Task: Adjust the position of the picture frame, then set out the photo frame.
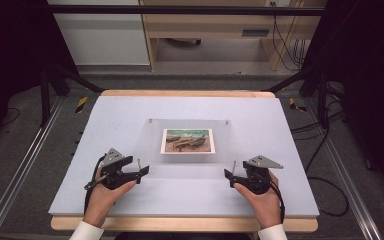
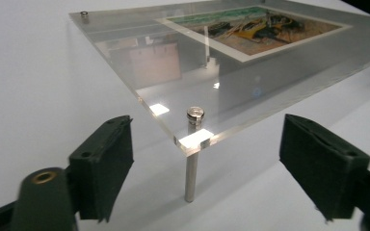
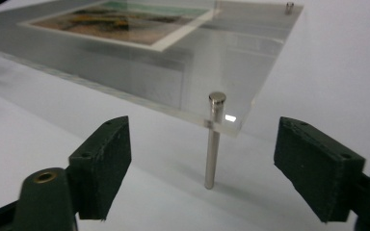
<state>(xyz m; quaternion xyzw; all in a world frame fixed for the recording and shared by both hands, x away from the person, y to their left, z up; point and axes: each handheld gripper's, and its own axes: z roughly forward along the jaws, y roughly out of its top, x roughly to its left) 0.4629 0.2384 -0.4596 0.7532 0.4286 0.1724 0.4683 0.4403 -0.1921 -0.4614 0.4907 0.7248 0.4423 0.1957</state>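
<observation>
Left hand (image 1: 100, 197): on the table's near-left side, holding the left gripper (image 1: 139, 173), which points rt toward the panel's near-left corner.
Left gripper: jaws wide apart, nothing btwn the pads; in the left gripper view each black pad (image 2: 103, 163) sits either side of the near-left pin (image 2: 192, 151), not touching it.
Near-left pin: metal, upright, goes thru the panel corner, foot on the mat, head just above the acrylic.
Acrylic panel (image 1: 152, 145): clear, rectangular, mid-table, near edge propped up on the two pins, so it slopes down to the far edge. Small stud (image 2: 84, 14) at a far corner.
Picture (image 1: 188, 140): boats scene w/ white border, seen thru the panel, about centre. Can't tell if it touches the acrylic.
Mat (image 1: 130, 107): pale grey-blue, covers the wooden table (image 1: 180, 93).
Near-right pin (image 3: 213, 144): upright thru the near-right corner, foot on the mat.
Right gripper (image 1: 228, 176): jaws wide, empty; pads flank the pin, clear of it.
Right hand (image 1: 262, 197): near-right side, holding the gripper pointed left.
</observation>
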